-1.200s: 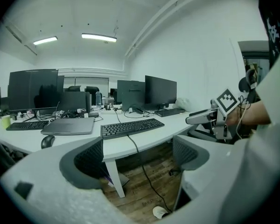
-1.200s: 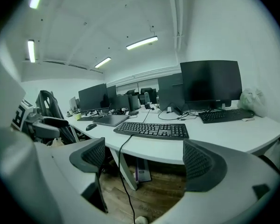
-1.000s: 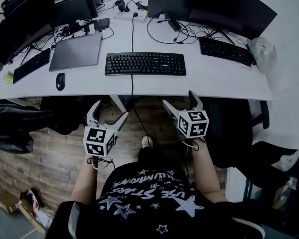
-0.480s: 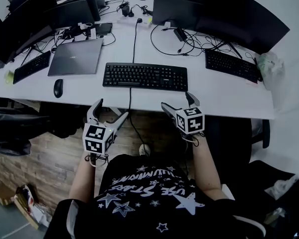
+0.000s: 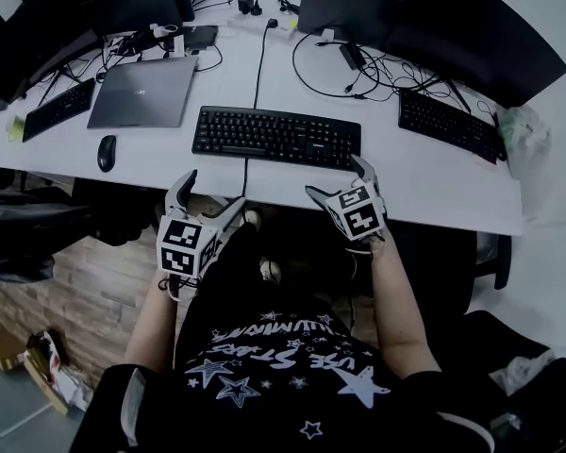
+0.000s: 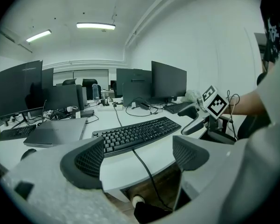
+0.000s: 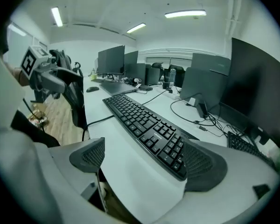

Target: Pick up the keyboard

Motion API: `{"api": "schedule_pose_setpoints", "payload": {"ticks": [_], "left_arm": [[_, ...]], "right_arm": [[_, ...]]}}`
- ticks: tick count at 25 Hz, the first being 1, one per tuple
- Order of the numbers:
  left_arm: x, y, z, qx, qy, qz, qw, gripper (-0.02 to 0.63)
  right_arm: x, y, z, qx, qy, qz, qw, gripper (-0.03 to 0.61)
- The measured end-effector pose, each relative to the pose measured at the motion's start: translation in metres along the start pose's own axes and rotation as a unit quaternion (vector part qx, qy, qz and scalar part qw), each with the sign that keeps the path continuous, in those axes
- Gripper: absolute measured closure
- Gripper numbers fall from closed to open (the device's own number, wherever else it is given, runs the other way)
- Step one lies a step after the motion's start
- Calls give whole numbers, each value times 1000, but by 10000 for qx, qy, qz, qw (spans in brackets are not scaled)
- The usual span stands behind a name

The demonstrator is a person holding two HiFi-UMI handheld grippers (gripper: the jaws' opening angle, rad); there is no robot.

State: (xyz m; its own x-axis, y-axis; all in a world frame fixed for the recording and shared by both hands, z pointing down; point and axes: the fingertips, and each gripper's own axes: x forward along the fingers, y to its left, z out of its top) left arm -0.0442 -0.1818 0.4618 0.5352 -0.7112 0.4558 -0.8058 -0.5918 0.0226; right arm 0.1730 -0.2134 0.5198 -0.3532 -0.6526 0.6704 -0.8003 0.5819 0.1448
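Note:
The black keyboard [image 5: 276,137] lies flat on the white desk [image 5: 434,192], its cable dropping over the front edge. My left gripper [image 5: 212,192] hovers open just off the desk's front edge, below the keyboard's left half; in the left gripper view the keyboard [image 6: 135,134] lies beyond my empty left gripper [image 6: 140,155]. My right gripper [image 5: 337,179] is open over the desk edge near the keyboard's right front corner. In the right gripper view the keyboard [image 7: 147,127] runs away from my right gripper [image 7: 149,160], its near end by the right-hand jaw, not gripped.
A closed laptop [image 5: 143,91] and a mouse [image 5: 106,152] lie left of the keyboard. Other keyboards sit at the far left [image 5: 58,109] and far right [image 5: 450,124]. Dark monitors [image 5: 424,22] and loose cables line the back. A bag [image 5: 521,130] sits at the right end.
Both grippers have moved forward to the desk's front edge. The right one has rolled and dipped, its jaws now over the desk by the keyboard's right corner.

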Motion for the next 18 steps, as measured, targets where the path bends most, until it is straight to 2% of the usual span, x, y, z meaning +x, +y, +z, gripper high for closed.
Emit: {"api": "schedule_pose_setpoints", "payload": {"ticks": [3, 7, 12, 18], "left_arm": [[10, 8, 6, 45, 15, -15, 10000, 161], [30, 20, 14, 126, 47, -128, 9998, 161], [59, 39, 33, 108, 0, -235, 9997, 161], [90, 64, 36, 125, 127, -391, 9991, 161]], "right_arm": [[10, -3, 8, -671, 208, 172, 9974, 69], [25, -8, 21, -1413, 440, 431, 9880, 57], [53, -18, 33, -1673, 822, 959, 9778, 51], [83, -30, 37, -2018, 1467, 1591, 9552, 49]]}}
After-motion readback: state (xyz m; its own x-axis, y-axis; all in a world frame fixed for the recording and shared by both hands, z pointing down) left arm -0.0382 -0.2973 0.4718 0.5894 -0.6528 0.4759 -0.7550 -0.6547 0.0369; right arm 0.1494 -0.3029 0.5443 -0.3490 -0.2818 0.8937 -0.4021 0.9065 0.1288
